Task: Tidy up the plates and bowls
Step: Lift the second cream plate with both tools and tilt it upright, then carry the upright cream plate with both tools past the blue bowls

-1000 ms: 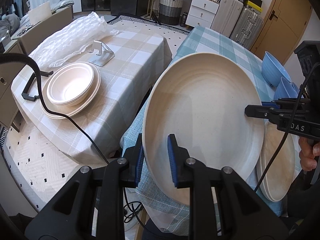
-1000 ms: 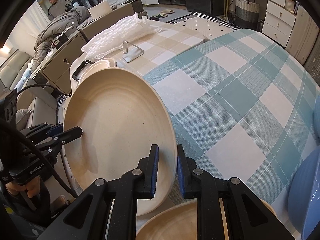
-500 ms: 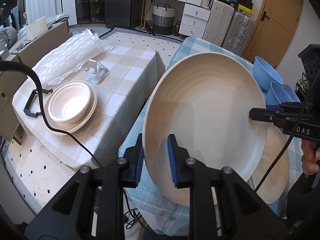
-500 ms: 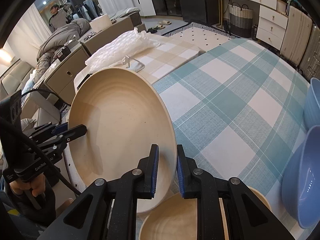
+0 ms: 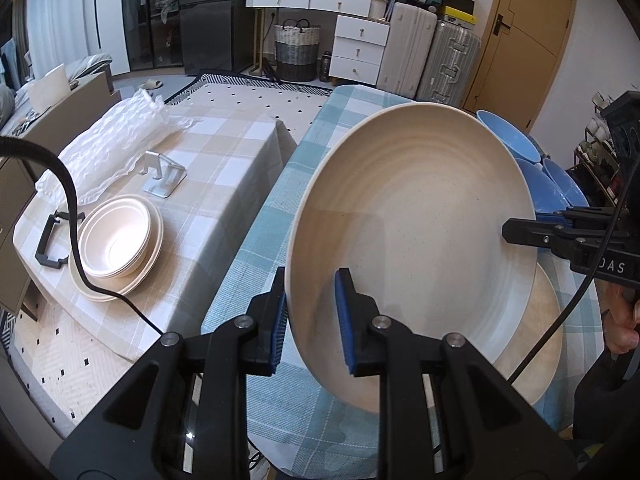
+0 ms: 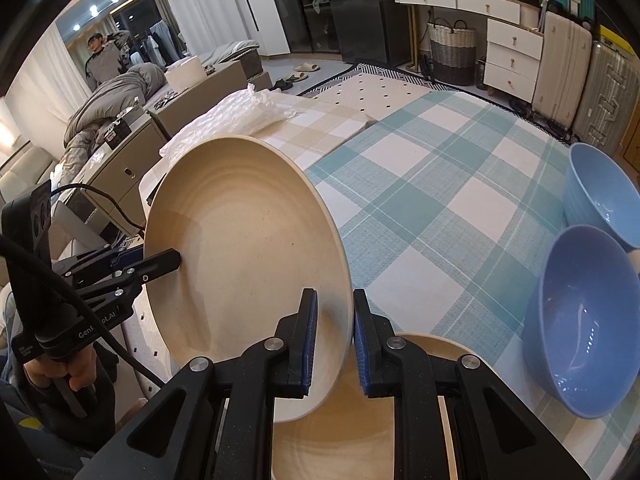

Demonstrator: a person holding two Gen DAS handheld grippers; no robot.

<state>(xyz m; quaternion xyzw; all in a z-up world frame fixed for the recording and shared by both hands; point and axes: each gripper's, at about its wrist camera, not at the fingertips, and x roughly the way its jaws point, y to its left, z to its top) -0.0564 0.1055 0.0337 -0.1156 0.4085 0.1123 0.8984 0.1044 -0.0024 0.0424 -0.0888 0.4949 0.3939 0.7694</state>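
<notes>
A large beige plate (image 5: pixel 412 240) hangs tilted above the teal checked table (image 5: pixel 280 208), held from two sides. My left gripper (image 5: pixel 311 280) is shut on its near rim, and my right gripper (image 5: pixel 520 226) is shut on the opposite rim. In the right wrist view the same plate (image 6: pixel 248 260) sits between the pads of my right gripper (image 6: pixel 335 304), with the left gripper (image 6: pixel 160 258) clamped on its far left edge. A second beige plate (image 6: pixel 360 420) lies on the table underneath. Two blue bowls (image 6: pixel 580 320) (image 6: pixel 600 196) stand to the right.
On the beige checked table (image 5: pixel 224 184) to the left stand cream bowls (image 5: pixel 116 240) stacked on a plate, a metal stand (image 5: pixel 164 176), bubble wrap (image 5: pixel 112 152) and a black handle (image 5: pixel 52 240). A gap separates the two tables. A person stands far back.
Both grippers have lifted the beige plate higher off the teal table, still clamped on its two rims. The lower plate and the blue bowls show more.
</notes>
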